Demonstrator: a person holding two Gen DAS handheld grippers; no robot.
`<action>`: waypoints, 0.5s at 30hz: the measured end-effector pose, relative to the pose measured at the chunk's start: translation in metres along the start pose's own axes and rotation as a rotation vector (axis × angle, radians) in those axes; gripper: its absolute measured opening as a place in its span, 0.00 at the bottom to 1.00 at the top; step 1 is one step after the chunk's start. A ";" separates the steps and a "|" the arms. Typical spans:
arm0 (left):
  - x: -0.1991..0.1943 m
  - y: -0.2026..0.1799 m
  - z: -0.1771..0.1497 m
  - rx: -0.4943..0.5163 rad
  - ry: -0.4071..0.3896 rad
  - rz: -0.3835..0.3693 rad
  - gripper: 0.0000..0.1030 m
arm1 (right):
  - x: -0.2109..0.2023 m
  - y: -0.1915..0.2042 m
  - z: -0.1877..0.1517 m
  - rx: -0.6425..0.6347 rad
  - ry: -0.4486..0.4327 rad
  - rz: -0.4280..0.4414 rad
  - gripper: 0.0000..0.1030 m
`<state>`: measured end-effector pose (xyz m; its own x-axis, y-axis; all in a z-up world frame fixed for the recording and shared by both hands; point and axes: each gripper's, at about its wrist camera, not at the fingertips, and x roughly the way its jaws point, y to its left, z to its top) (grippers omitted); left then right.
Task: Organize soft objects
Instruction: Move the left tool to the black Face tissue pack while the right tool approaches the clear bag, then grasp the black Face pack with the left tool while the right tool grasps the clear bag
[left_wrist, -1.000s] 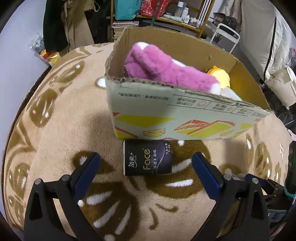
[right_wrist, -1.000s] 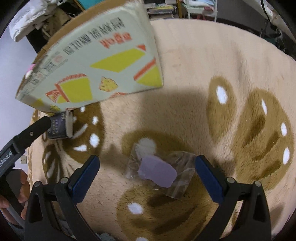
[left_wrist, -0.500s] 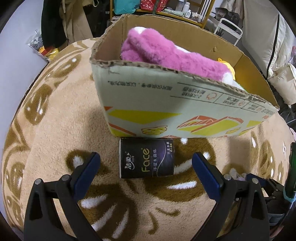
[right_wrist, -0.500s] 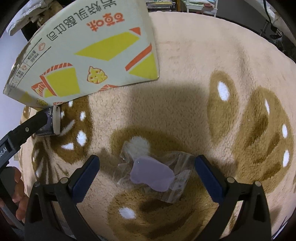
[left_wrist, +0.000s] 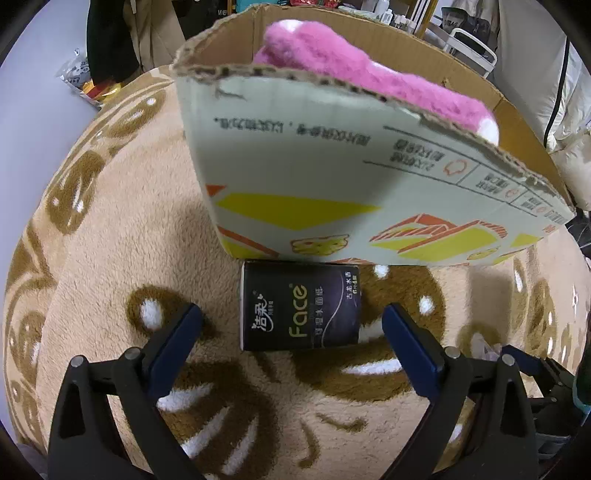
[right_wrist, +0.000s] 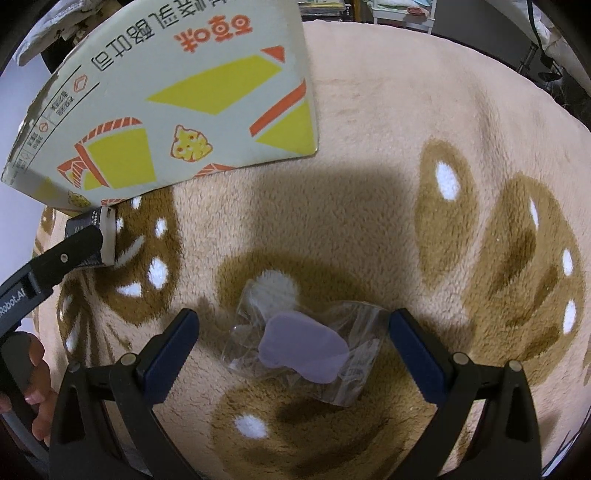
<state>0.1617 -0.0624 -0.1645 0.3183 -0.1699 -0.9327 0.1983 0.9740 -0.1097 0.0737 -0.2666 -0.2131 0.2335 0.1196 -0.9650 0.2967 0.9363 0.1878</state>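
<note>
A black tissue pack (left_wrist: 301, 306) printed "Face" lies on the tan rug right against the cardboard box (left_wrist: 295, 177). My left gripper (left_wrist: 291, 314) points down over the pack; its jaws are closing, with the pack between them and a gap on each side. A pink plush toy (left_wrist: 354, 77) lies inside the box. In the right wrist view a clear plastic bag (right_wrist: 354, 373) holding a flat purple piece (right_wrist: 303, 349) lies on the rug. My right gripper (right_wrist: 293, 321) stands open around it, touching nothing.
The rug (right_wrist: 369, 203) with brown paw prints spreads out to the right of the box (right_wrist: 177, 103). A hand (right_wrist: 37, 398) grips the left tool at the lower left. Shelves and bags (left_wrist: 85, 77) stand beyond the rug's edge.
Both grippers have sunk toward the rug. The tissue pack and the bag now sit closer in between the fingers, and the box looms larger.
</note>
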 end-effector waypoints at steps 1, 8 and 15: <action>0.001 0.000 0.000 0.000 0.004 0.004 0.87 | -0.001 0.000 0.000 -0.002 0.000 -0.001 1.00; 0.006 0.007 0.001 -0.035 0.000 0.023 0.74 | 0.002 0.004 -0.004 -0.016 -0.003 -0.025 1.00; 0.008 0.014 0.003 -0.053 -0.004 0.042 0.62 | 0.000 0.011 -0.007 -0.038 -0.009 -0.071 0.91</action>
<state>0.1696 -0.0501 -0.1725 0.3290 -0.1290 -0.9355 0.1356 0.9868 -0.0884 0.0702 -0.2536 -0.2127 0.2211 0.0496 -0.9740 0.2776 0.9542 0.1116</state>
